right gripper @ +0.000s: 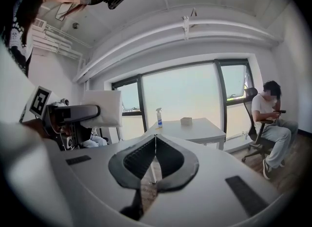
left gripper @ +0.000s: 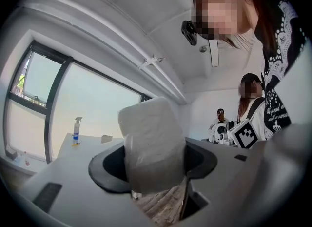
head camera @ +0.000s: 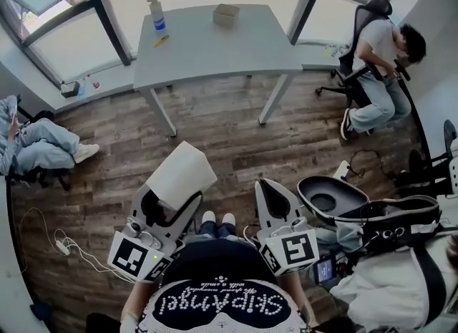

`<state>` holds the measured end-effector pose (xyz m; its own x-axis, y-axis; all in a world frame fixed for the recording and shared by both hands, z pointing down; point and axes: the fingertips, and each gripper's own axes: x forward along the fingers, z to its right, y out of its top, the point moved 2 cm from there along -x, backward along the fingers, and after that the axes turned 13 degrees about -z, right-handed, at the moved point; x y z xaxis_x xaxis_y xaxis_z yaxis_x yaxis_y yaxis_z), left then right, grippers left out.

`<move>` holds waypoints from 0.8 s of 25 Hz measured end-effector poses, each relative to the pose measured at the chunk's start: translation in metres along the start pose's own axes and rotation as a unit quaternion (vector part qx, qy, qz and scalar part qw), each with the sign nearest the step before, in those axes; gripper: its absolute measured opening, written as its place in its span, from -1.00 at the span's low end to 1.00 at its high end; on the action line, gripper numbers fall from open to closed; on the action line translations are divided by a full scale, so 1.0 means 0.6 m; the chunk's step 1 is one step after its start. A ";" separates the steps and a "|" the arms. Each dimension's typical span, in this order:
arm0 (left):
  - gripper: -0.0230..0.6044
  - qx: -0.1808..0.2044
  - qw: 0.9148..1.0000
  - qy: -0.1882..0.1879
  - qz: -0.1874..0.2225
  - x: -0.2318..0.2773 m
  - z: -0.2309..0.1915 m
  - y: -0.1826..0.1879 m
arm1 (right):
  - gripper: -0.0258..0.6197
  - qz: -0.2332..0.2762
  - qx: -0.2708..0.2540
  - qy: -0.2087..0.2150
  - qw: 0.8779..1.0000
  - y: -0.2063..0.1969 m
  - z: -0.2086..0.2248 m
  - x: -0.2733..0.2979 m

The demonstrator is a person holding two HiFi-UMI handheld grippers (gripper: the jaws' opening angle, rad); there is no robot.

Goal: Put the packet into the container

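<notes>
A white, soft packet (head camera: 180,174) stands up out of my left gripper (head camera: 173,203), which is shut on its lower end. In the left gripper view the packet (left gripper: 153,143) fills the space between the black pads (left gripper: 108,165). My right gripper (head camera: 269,185) is held beside it, shut and empty, with its jaw tips touching (right gripper: 155,138); the packet (right gripper: 102,108) shows at that view's left. A small cardboard box (head camera: 225,14) sits far off on the grey table (head camera: 215,49), well beyond both grippers.
A spray bottle (head camera: 157,11) and a yellow item (head camera: 161,40) stand on the table's left part. One person sits in an office chair (head camera: 379,59) at the right, another sits at the left (head camera: 39,145). A black open case (head camera: 336,197) and a cable (head camera: 64,245) lie on the wooden floor.
</notes>
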<state>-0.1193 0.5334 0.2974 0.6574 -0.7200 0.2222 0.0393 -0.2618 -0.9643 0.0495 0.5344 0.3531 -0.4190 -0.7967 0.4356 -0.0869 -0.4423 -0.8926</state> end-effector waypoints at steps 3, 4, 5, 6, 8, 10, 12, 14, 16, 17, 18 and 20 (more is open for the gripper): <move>-0.03 -0.004 1.000 0.001 -0.002 0.009 0.005 0.006 | -0.87 -0.005 0.001 0.011 1.000 0.004 0.003 0.007; -0.03 -0.010 1.000 -0.001 -0.007 0.013 0.009 0.003 | -0.87 -0.010 0.005 0.021 1.000 -0.001 0.002 0.008; -0.03 -0.016 1.000 -0.003 -0.013 0.018 0.013 0.000 | -0.87 -0.015 0.010 0.034 0.999 -0.007 0.000 0.009; -0.03 -0.021 1.000 -0.004 -0.017 0.023 0.016 -0.003 | -0.87 -0.018 0.015 0.047 0.999 -0.012 -0.001 0.009; -0.03 -0.025 1.000 -0.005 -0.018 0.034 0.023 -0.005 | -0.87 -0.018 0.020 0.062 0.998 -0.015 0.002 0.008; -0.03 -0.024 1.000 -0.004 -0.015 0.042 0.027 -0.003 | -0.87 -0.017 0.019 0.067 0.997 -0.016 0.009 0.006; -0.03 -0.025 1.000 0.000 -0.011 0.048 0.029 -0.004 | -0.87 -0.017 0.020 0.073 0.997 -0.018 0.017 0.006; -0.03 -0.029 1.000 0.006 -0.009 0.055 0.030 -0.010 | -0.87 -0.018 0.016 0.080 0.997 -0.022 0.026 0.008; -0.03 -0.033 0.999 0.012 -0.008 0.065 0.030 -0.015 | -0.87 -0.022 0.011 0.085 0.996 -0.027 0.037 0.013; -0.03 -0.035 0.999 0.014 -0.008 0.071 0.028 -0.017 | -0.87 -0.024 0.012 0.086 0.996 -0.030 0.043 0.016; -0.03 -0.035 0.999 0.016 -0.009 0.077 0.024 -0.018 | -0.87 -0.025 0.016 0.086 0.996 -0.032 0.049 0.020; -0.03 -0.035 0.999 0.018 -0.013 0.087 0.015 -0.020 | -0.87 -0.028 0.024 0.076 0.996 -0.034 0.062 0.027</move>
<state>-0.0787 0.5047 0.3194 0.6298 -0.7345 0.2526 0.0022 -0.3235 -0.9462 0.0780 0.5155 0.3827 -0.5471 -0.6999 0.4592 -0.0730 -0.5065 -0.8591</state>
